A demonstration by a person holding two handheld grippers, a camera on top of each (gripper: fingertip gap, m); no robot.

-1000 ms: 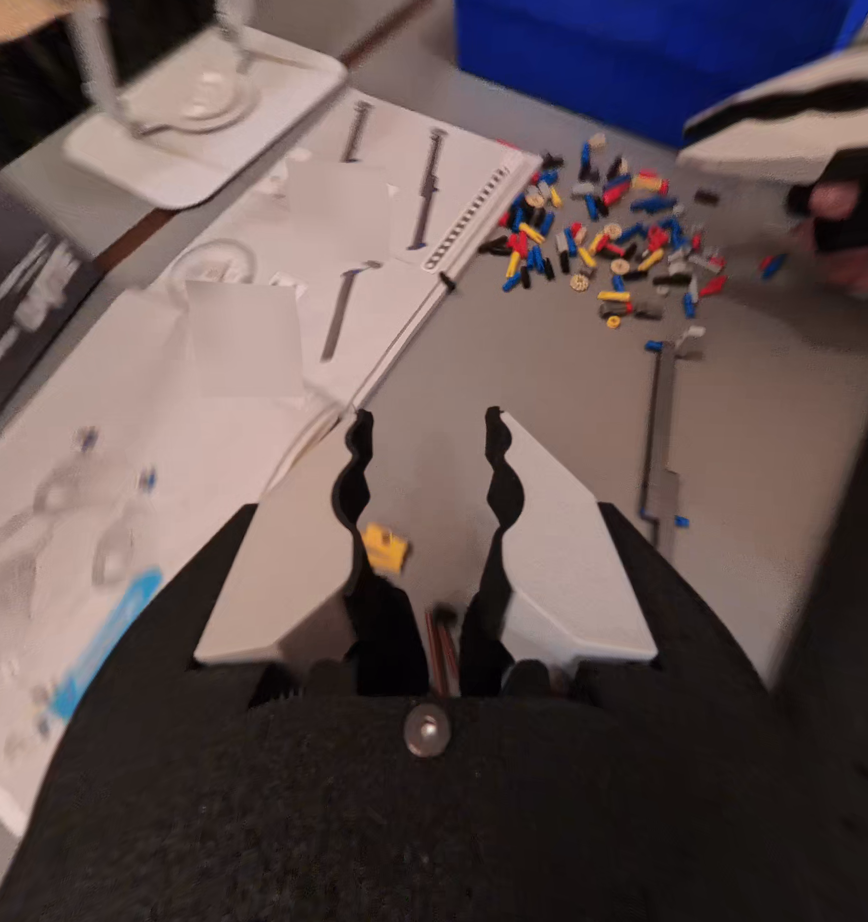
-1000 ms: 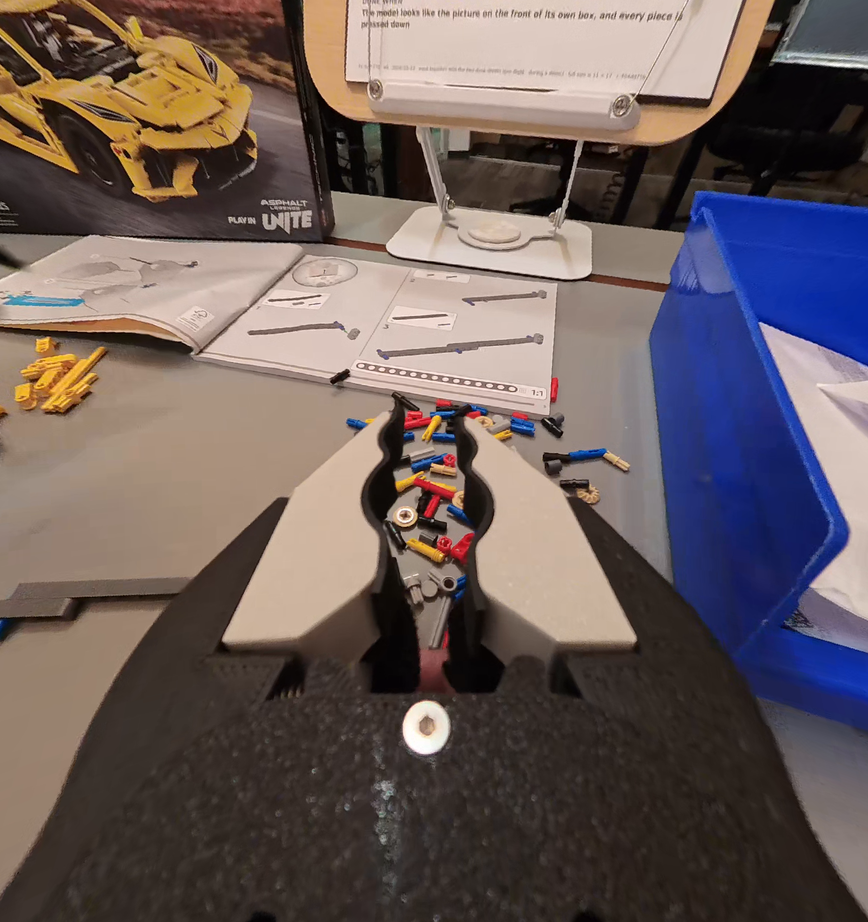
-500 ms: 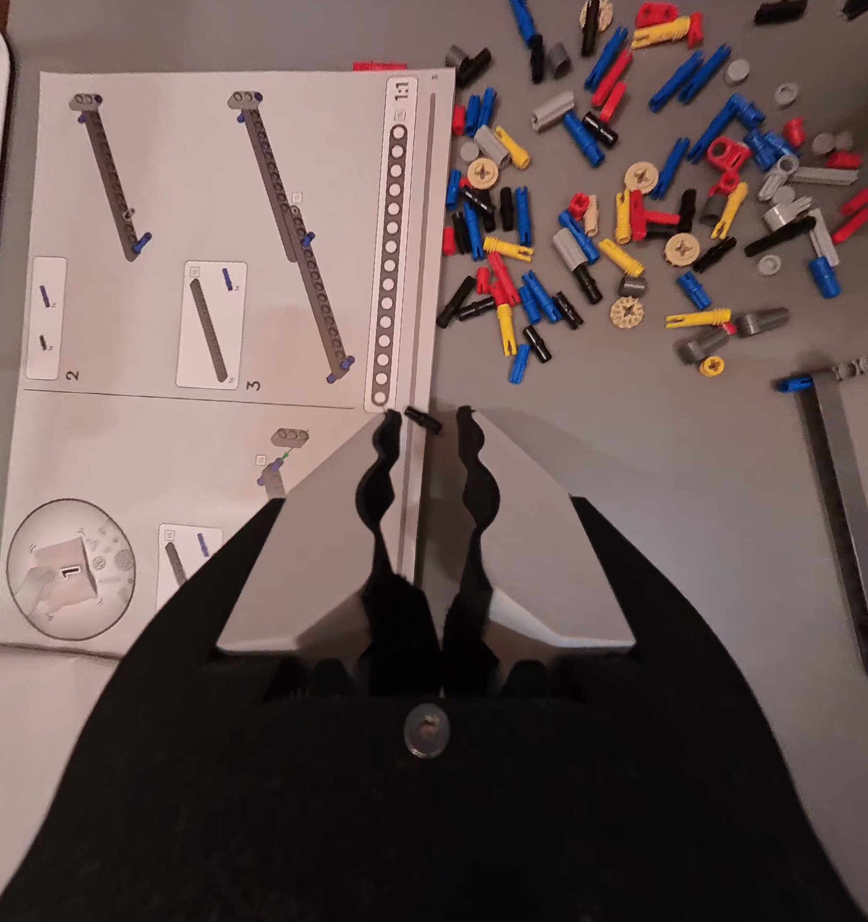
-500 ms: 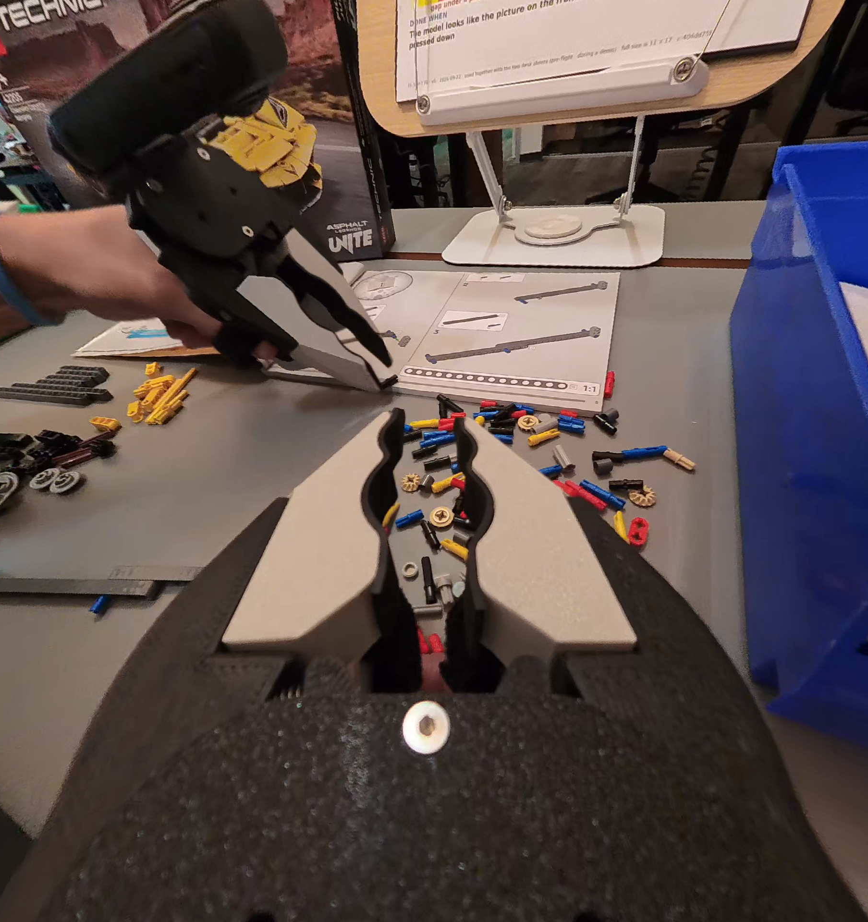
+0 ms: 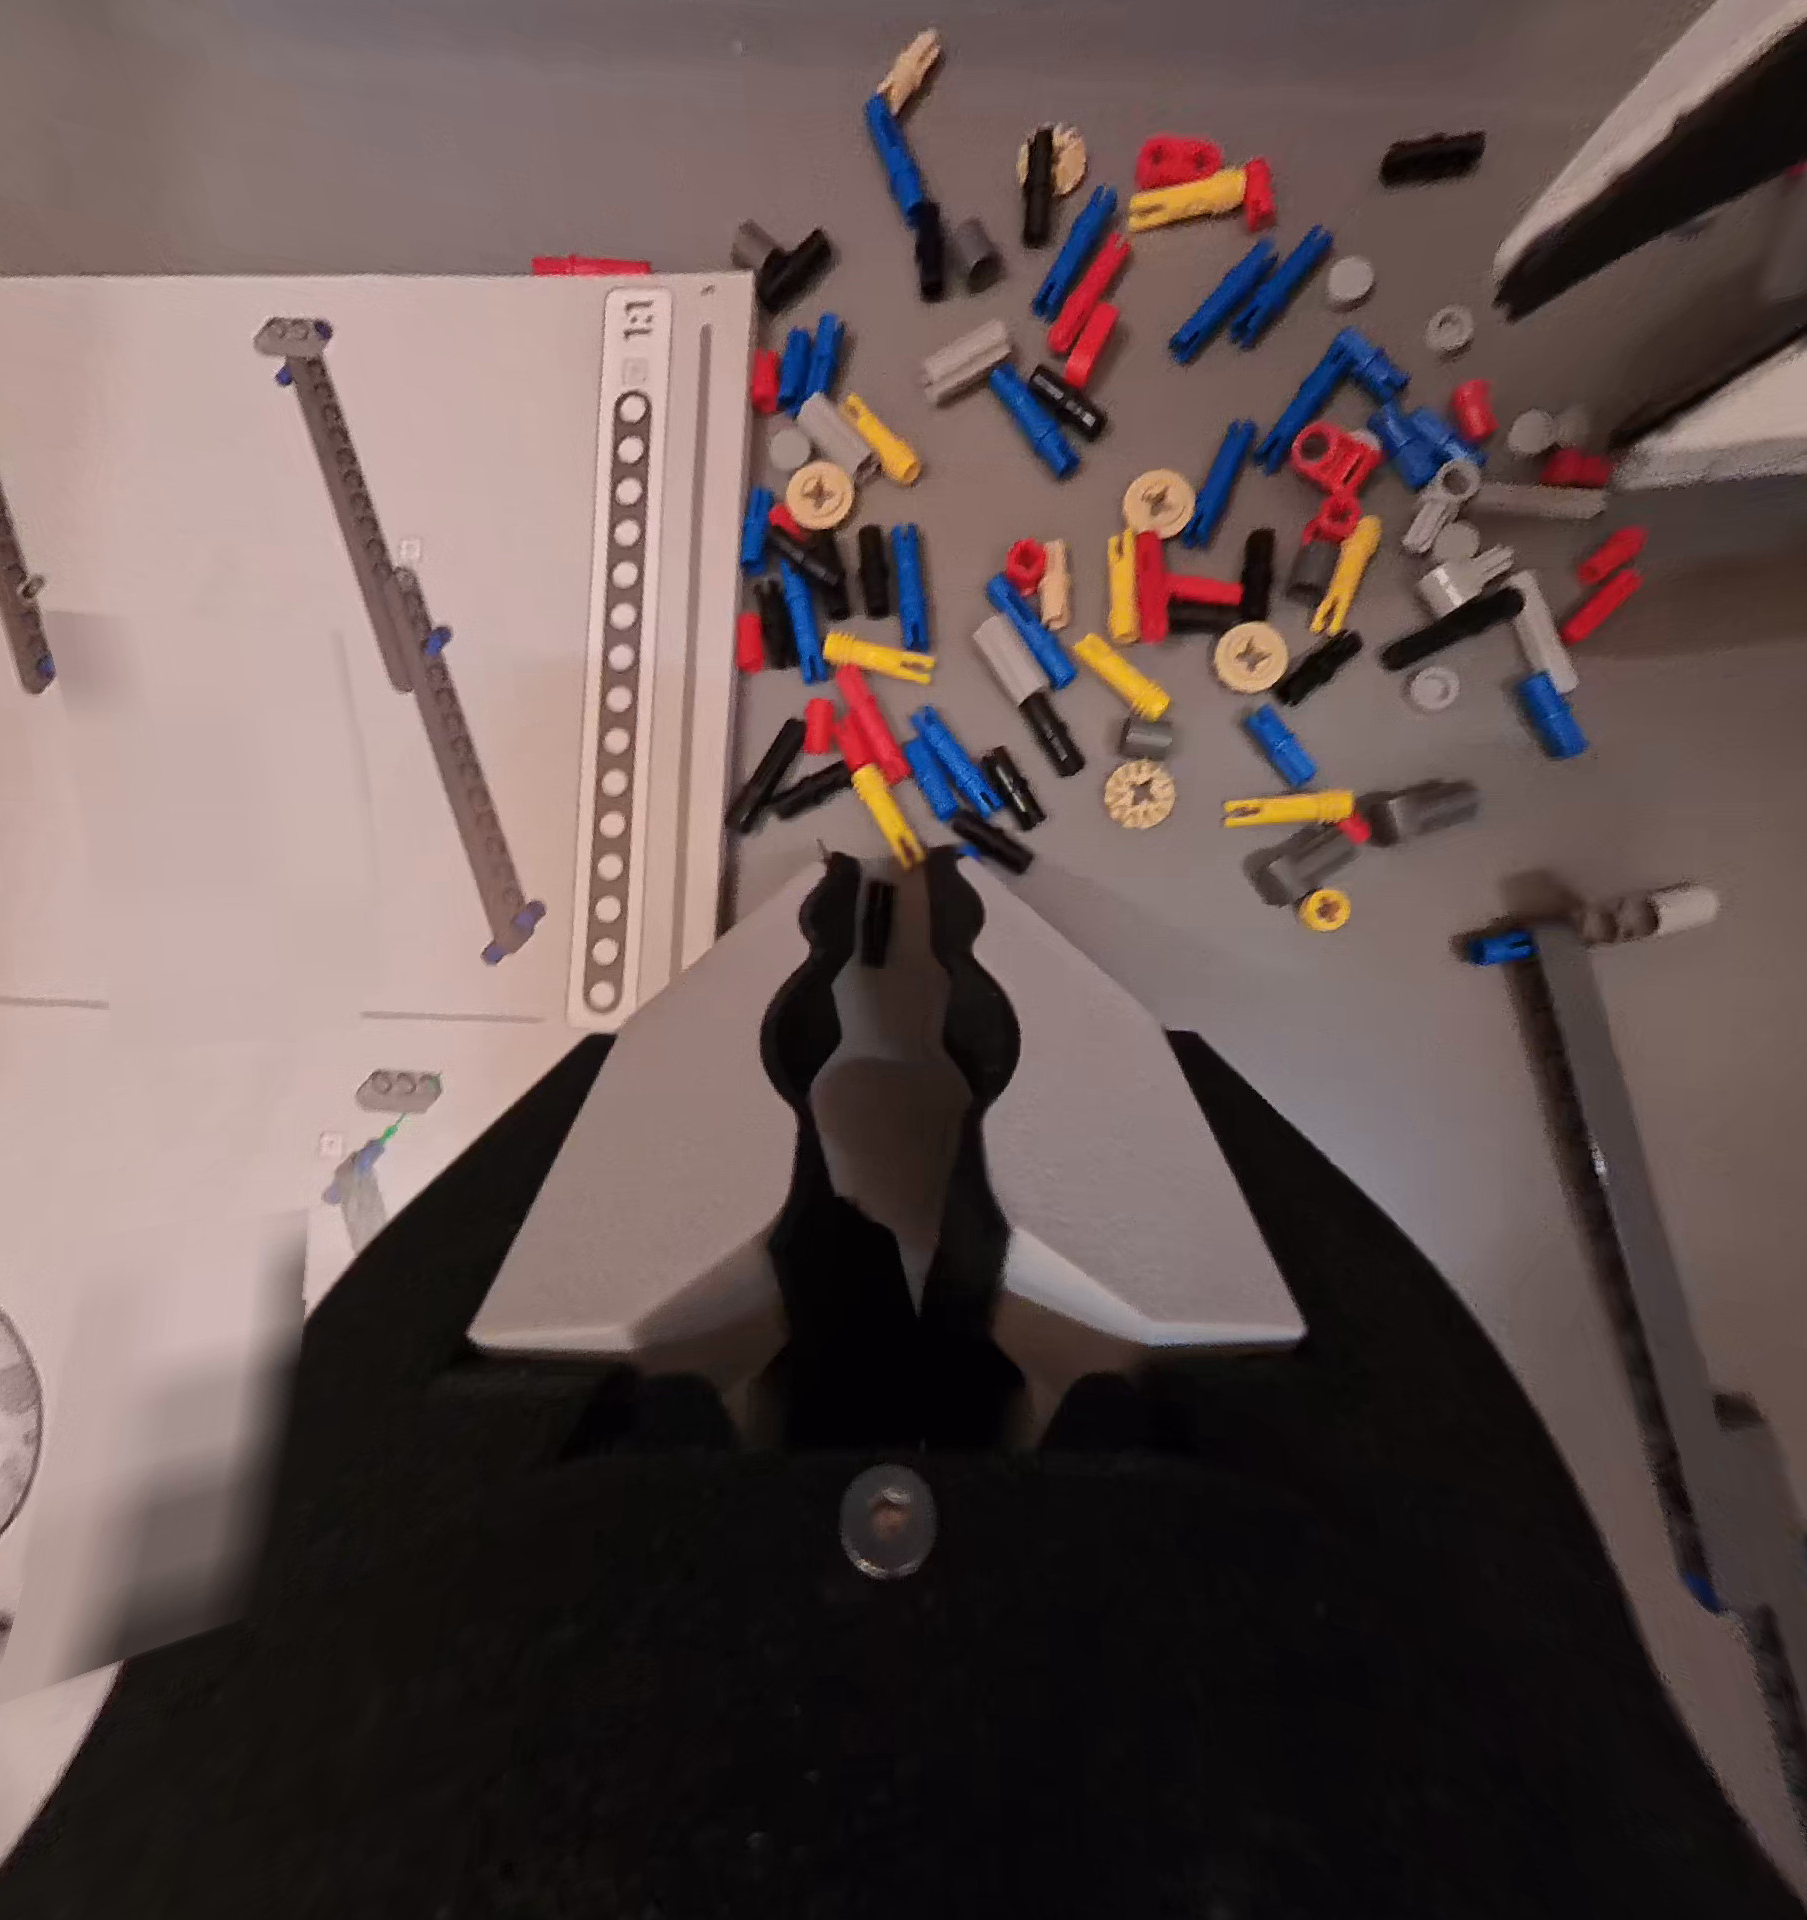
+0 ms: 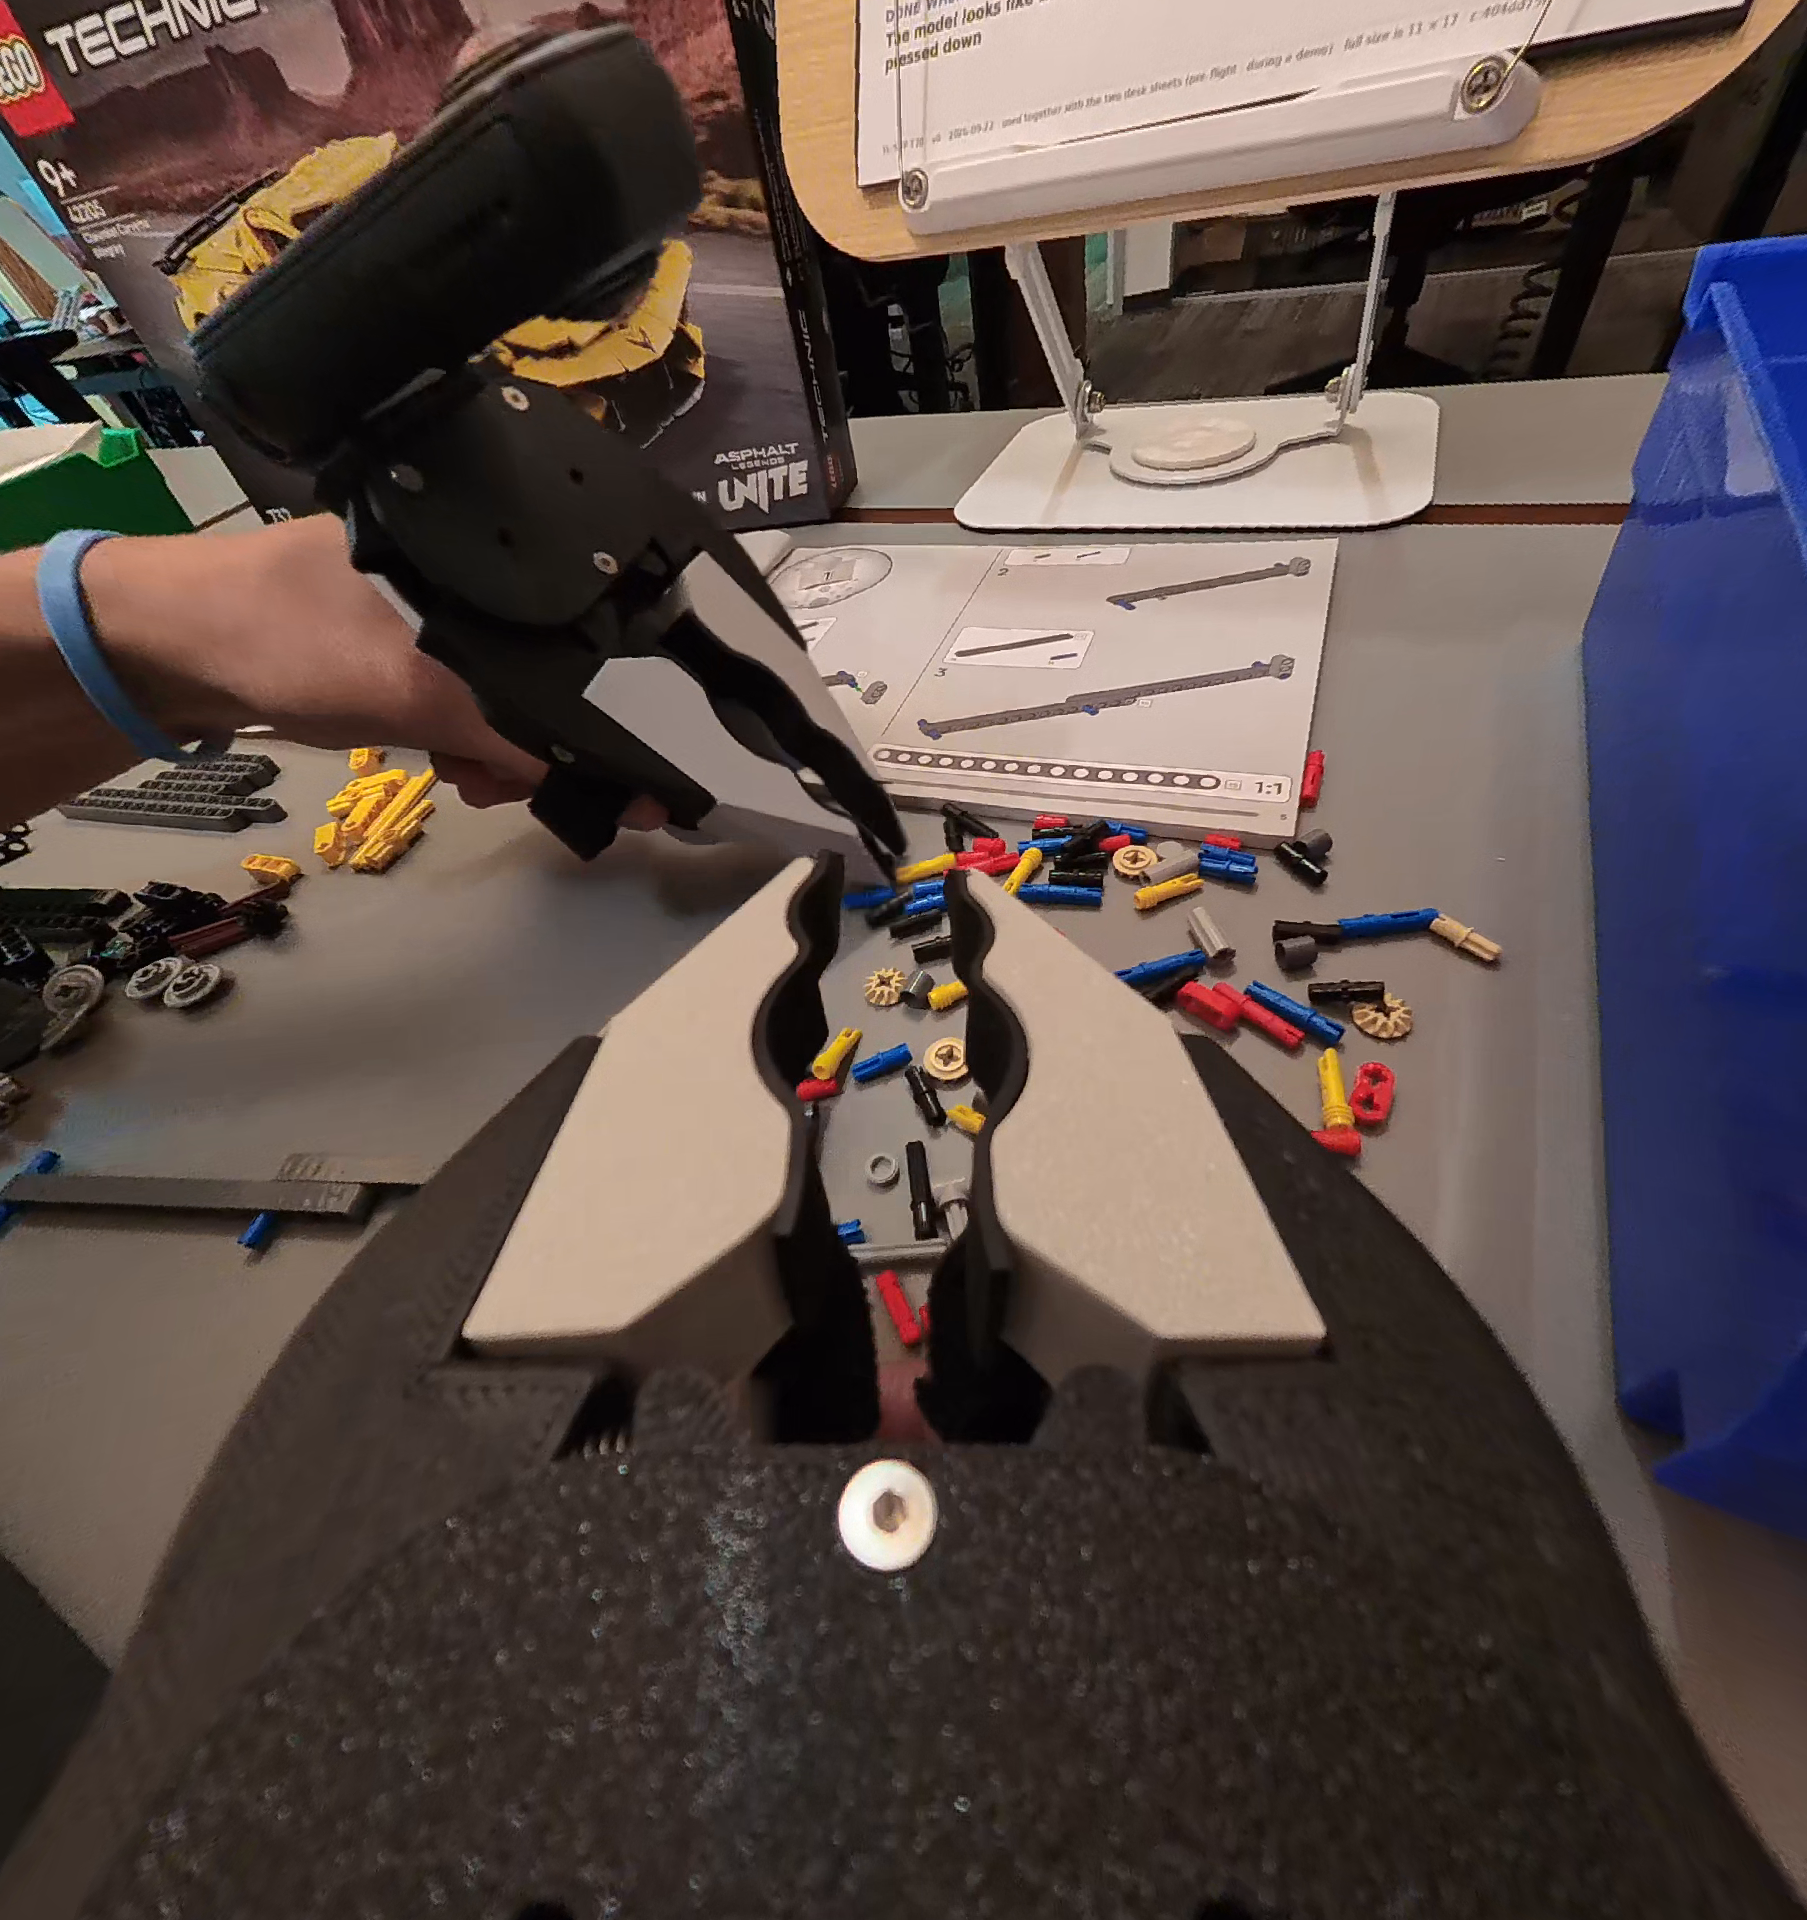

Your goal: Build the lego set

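Left claw (image 5: 886, 868) tips down at the near edge of the pin pile (image 5: 1138, 540), fingers slightly apart, a short black pin (image 5: 878, 920) between the tips; whether it grips the pin I cannot tell. Manual (image 5: 359, 644) lies just left of the pile on the grey surface (image 5: 1242, 1039). Right claw (image 6: 886, 878) hangs above the pile, parted, holding nothing. Long grey beam (image 5: 1626, 1226) with blue pins lies apart to the right. Blue bin (image 6: 1740, 831) sits right of the pile; set box (image 6: 255, 239) stands behind.
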